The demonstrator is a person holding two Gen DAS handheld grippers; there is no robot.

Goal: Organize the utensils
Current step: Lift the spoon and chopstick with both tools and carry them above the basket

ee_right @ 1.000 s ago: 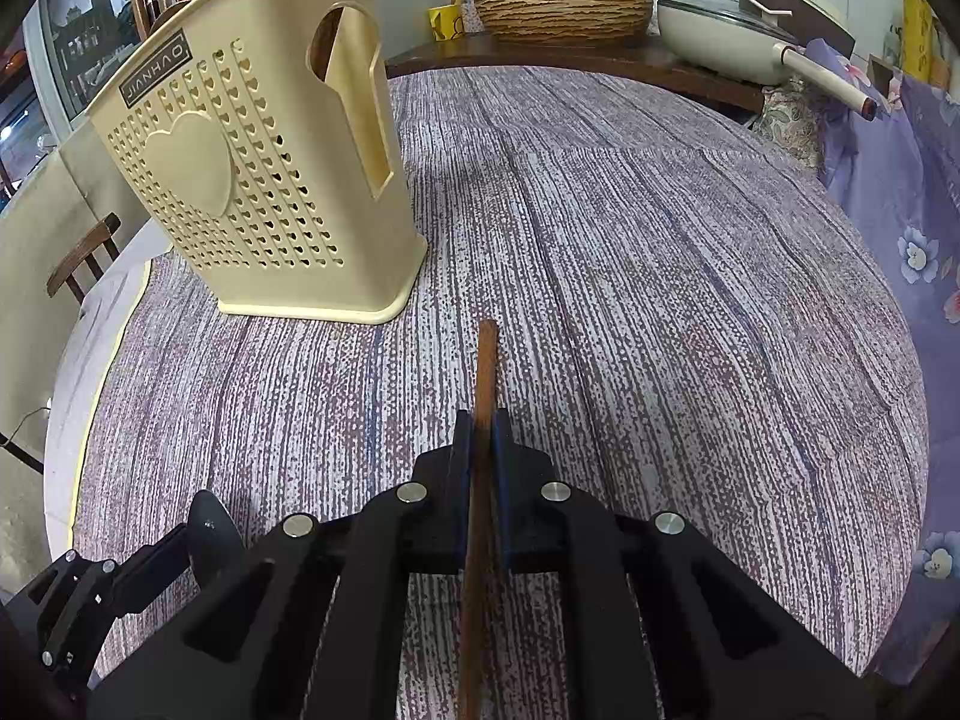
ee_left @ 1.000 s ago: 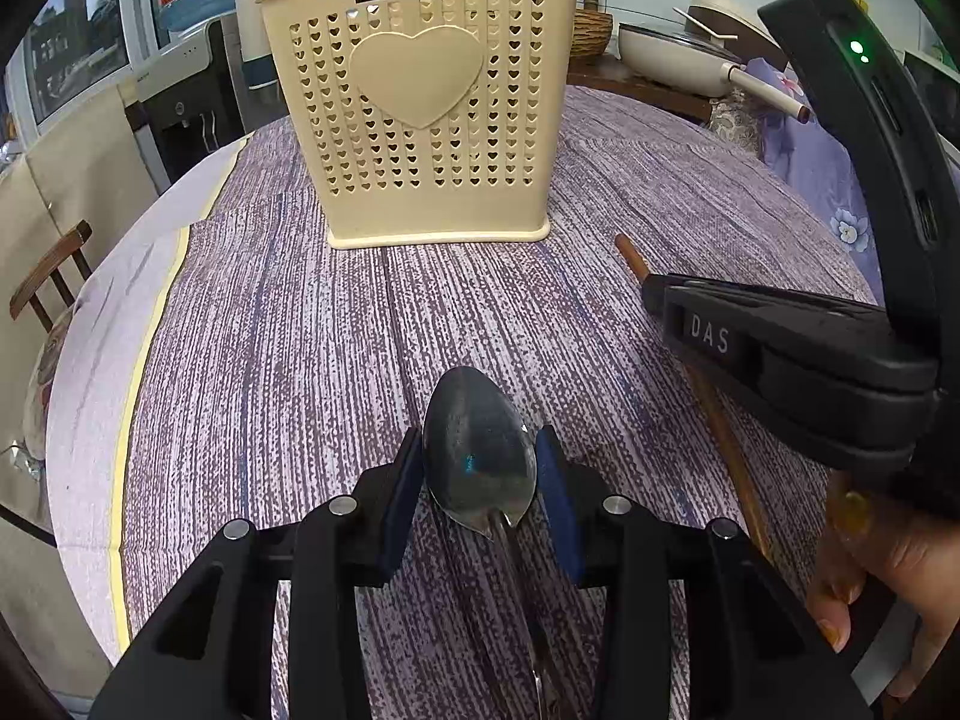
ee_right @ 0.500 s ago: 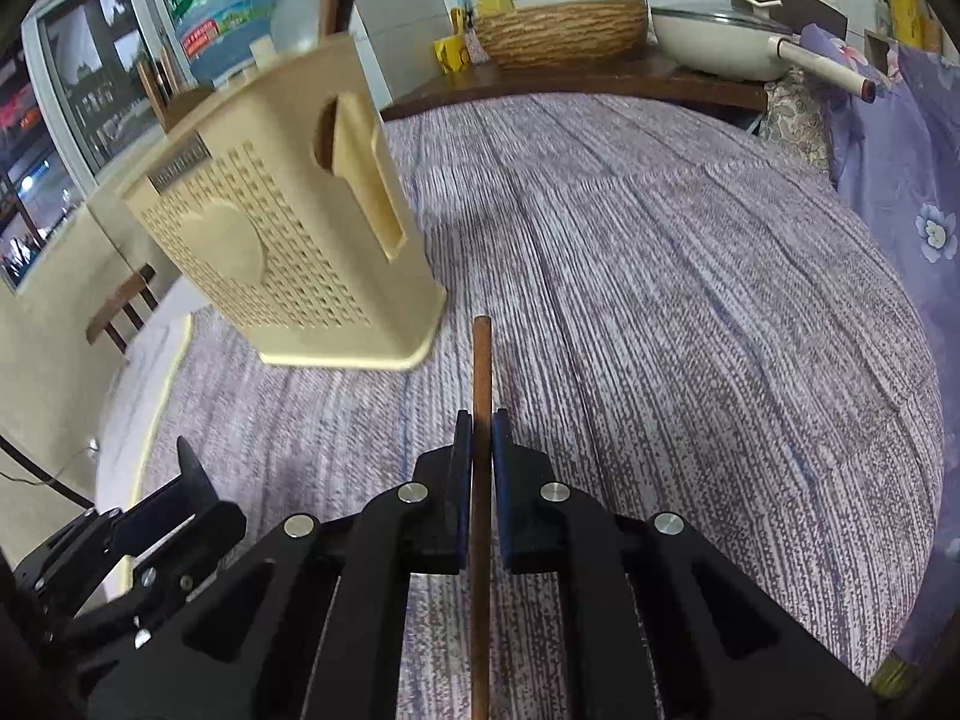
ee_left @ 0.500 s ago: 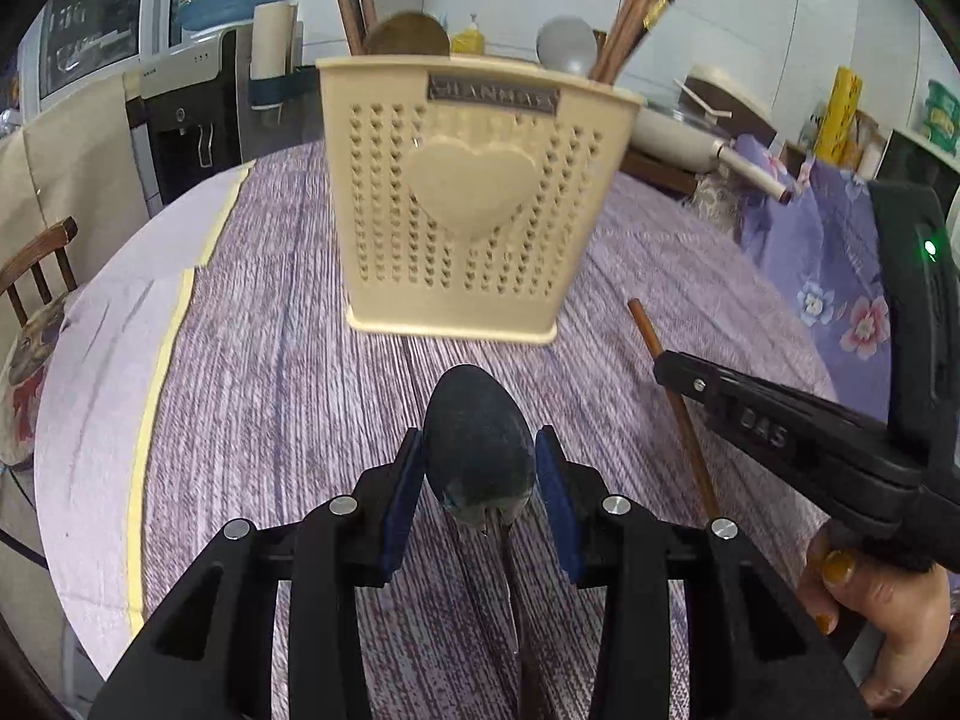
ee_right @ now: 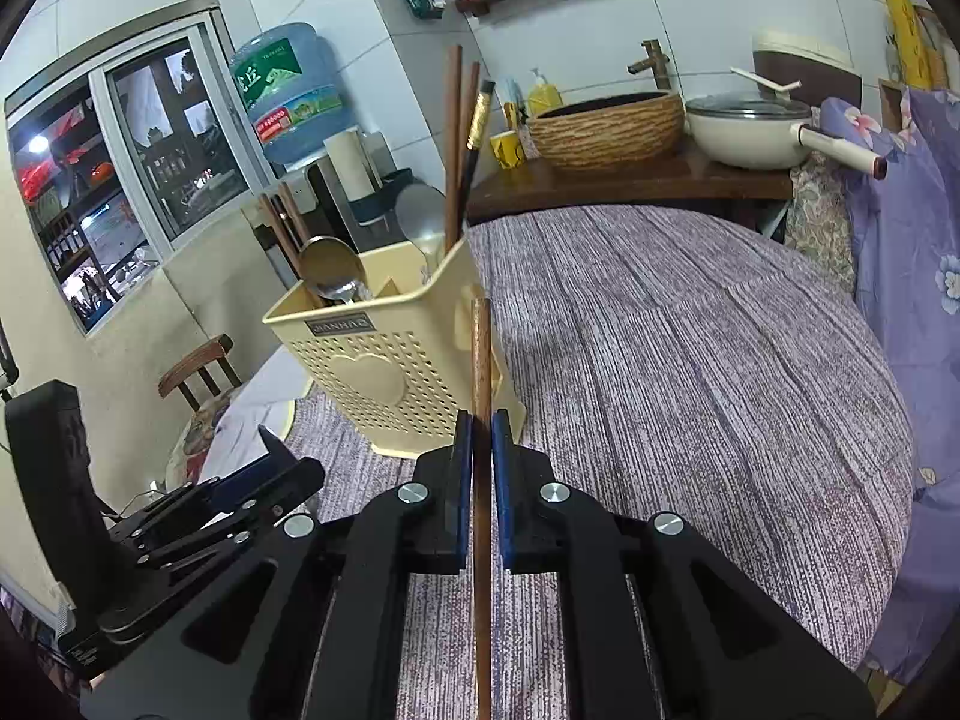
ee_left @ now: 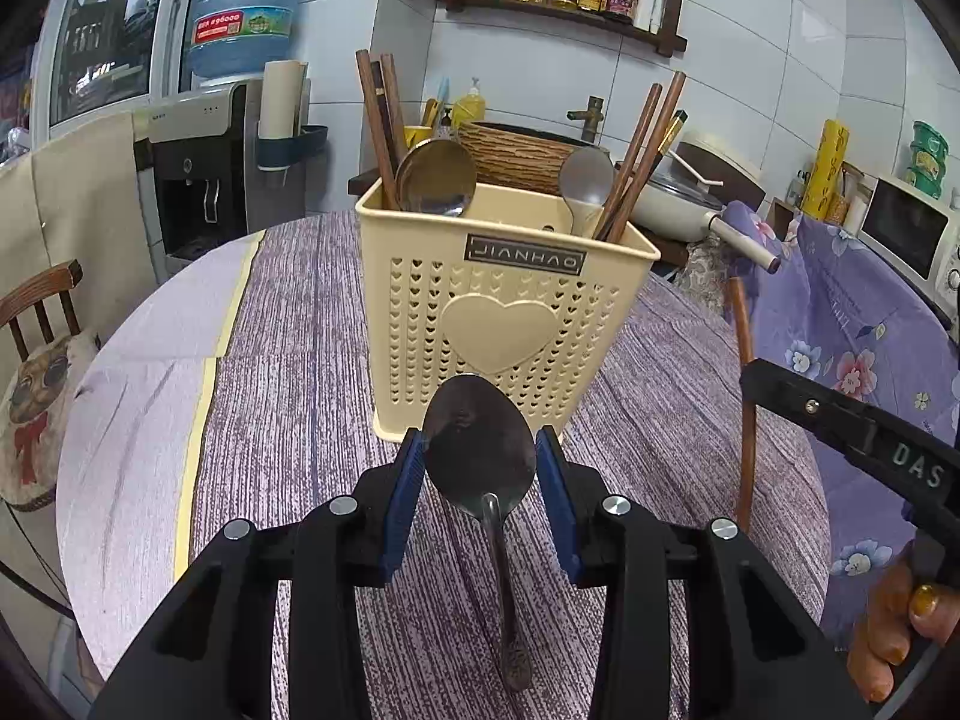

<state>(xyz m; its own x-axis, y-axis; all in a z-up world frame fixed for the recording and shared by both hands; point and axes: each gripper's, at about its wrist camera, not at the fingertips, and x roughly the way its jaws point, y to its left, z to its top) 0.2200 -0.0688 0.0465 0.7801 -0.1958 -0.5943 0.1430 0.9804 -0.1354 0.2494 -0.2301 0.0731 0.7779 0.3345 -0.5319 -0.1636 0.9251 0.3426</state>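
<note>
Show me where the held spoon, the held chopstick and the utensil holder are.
spoon [ee_left: 480, 438], left wrist view, on its bowl.
chopstick [ee_right: 481, 354], right wrist view, on its shaft above the gripper.
utensil holder [ee_left: 498, 330], left wrist view, on its heart emblem.

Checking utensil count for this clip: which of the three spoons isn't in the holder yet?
The dark steel spoon, clamped between the left hand-held gripper pads; the other two stand in the cream plastic holder.

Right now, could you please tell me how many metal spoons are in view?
3: one steel spoon held between the left gripper's jaws, and two standing bowl-up in the cream plastic holder, one on its left side, one on its right. Others may be hidden inside.
</note>
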